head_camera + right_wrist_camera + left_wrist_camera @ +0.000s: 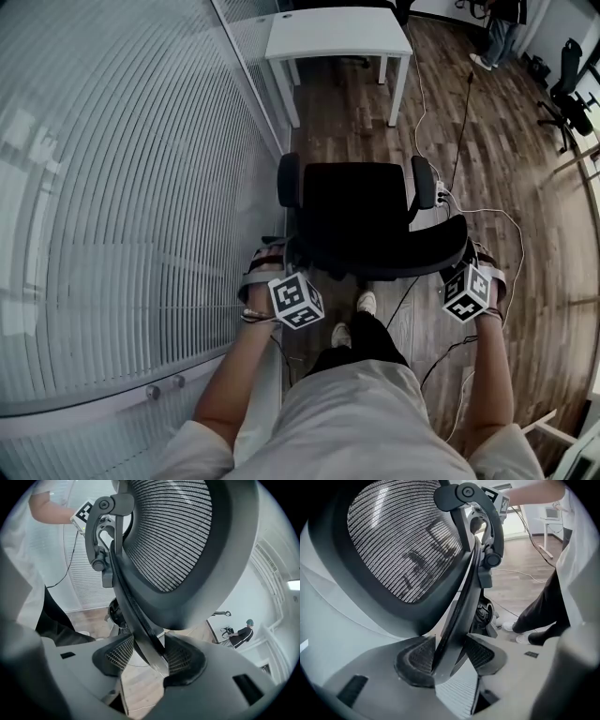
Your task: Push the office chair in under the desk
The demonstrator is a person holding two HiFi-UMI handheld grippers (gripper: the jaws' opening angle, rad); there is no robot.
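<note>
Left gripper [449, 660], right gripper [150, 660] — each clamps backrest rim of office chair [375, 217] between pads.

The head view looks steeply down from above and behind the chair [370, 211], with the desk [337, 33] far ahead. The left and right gripper views sit close against the chair back's left and right edges, facing each other across it.

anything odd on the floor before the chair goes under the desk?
Yes: loose white cables trail across the wood floor just right of the office chair, and a white plug block lies right beside its armrest. The casters might snag them on the way to the desk. Nothing else stands out.
</note>
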